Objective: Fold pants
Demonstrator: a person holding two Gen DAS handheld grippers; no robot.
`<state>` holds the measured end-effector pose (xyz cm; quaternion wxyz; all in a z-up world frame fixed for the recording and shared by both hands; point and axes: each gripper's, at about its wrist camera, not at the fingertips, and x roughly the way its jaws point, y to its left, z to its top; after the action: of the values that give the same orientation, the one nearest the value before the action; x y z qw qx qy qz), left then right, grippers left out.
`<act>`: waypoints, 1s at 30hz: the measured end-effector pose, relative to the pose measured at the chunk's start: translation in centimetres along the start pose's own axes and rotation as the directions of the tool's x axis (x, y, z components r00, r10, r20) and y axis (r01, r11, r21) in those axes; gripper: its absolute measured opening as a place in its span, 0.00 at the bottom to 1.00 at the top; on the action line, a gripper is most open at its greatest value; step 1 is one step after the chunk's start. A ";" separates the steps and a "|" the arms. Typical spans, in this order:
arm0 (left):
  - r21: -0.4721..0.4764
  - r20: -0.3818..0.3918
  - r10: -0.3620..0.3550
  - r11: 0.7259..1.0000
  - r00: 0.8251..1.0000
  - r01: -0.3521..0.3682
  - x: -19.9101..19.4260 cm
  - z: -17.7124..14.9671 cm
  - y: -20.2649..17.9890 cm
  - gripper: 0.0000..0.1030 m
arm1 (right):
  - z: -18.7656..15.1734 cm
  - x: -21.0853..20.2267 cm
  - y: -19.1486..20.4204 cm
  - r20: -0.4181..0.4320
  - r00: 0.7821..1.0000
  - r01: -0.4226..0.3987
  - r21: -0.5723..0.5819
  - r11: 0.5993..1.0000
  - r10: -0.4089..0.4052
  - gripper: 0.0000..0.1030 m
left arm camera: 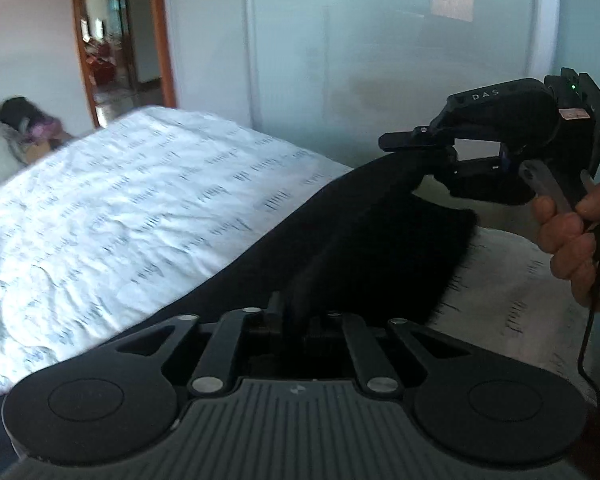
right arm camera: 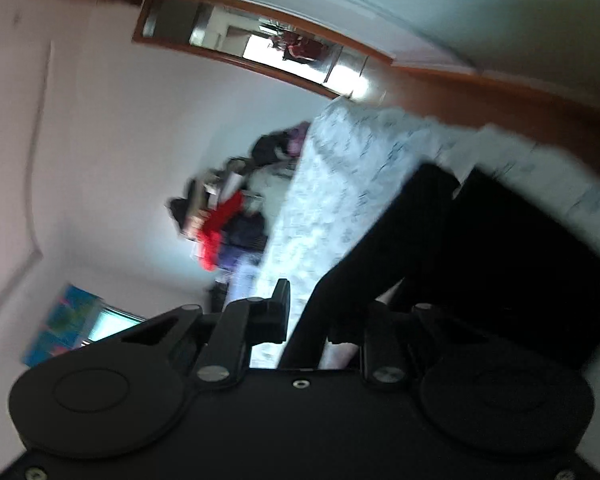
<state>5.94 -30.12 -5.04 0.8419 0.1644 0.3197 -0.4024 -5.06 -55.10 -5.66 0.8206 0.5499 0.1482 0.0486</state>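
Lifting the black soft-fabric pants point(left arm camera: 364, 240) off the white patterned-sheet bed point(left arm camera: 120, 208), both grippers pinch cloth between their fingers, left gripper point(left arm camera: 296, 312) and right gripper point(left arm camera: 432, 148), so I judge they should travel level together, keeping the held edge taut; no containers visible.

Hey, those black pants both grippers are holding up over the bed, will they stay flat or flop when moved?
Probably floppy: the black pants sag in a curve between the left gripper and right gripper. They likely drape and fold readily, since loose cloth hangs down onto the bed. They seem light, as a pinch at each end lifts them.
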 end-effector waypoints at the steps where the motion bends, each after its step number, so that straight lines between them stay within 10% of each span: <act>1: -0.011 -0.029 -0.039 0.999 0.999 0.039 0.3 -0.5 -0.2 0.14 | -0.2 -0.9 -0.2 0.006 1.000 0.026 -0.015 1.000 -0.026 0.20; 5: -0.011 -0.121 -0.076 0.997 0.990 0.075 2.6 -2.8 -1.0 0.18 | -1.0 -2.1 -4.2 -0.070 0.969 0.239 0.008 0.971 -0.238 0.11; 7: -0.007 -0.110 -0.092 0.996 0.990 0.091 2.0 -2.8 -1.2 0.17 | -1.0 -2.9 -5.4 -0.064 0.977 0.209 0.098 0.973 -0.203 0.10; 12: -0.034 -0.087 -0.266 0.964 0.960 0.264 -1.7 -1.9 -0.3 0.50 | 1.0 -7.0 -2.9 0.090 0.965 0.239 0.094 0.967 -0.247 0.78; 17: -0.038 0.030 -0.217 0.975 0.976 0.218 -4.4 -2.1 1.7 0.52 | 4.4 -8.1 -0.6 0.168 0.951 0.264 -0.005 0.965 -0.259 0.81; 22: -0.016 0.080 -0.021 1.000 0.997 0.022 -3.5 -3.0 2.4 0.55 | 6.5 -2.4 -0.4 -0.064 0.953 0.279 -0.198 0.940 -0.296 0.79; 27: 0.051 0.050 0.007 0.999 0.999 -0.009 -2.7 -4.1 1.7 0.65 | 6.4 2.0 -0.8 -0.265 0.896 0.280 -0.282 0.918 -0.355 0.56; 30: 0.082 0.050 0.006 0.997 0.999 -0.011 -2.3 -4.5 1.2 0.71 | 5.7 1.9 0.5 -0.238 0.881 0.288 -0.419 0.861 -0.410 0.44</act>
<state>3.96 -25.65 -6.75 0.8438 0.1902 0.2811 -0.4156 -1.50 -59.48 -3.58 0.8694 0.3328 0.3652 0.0126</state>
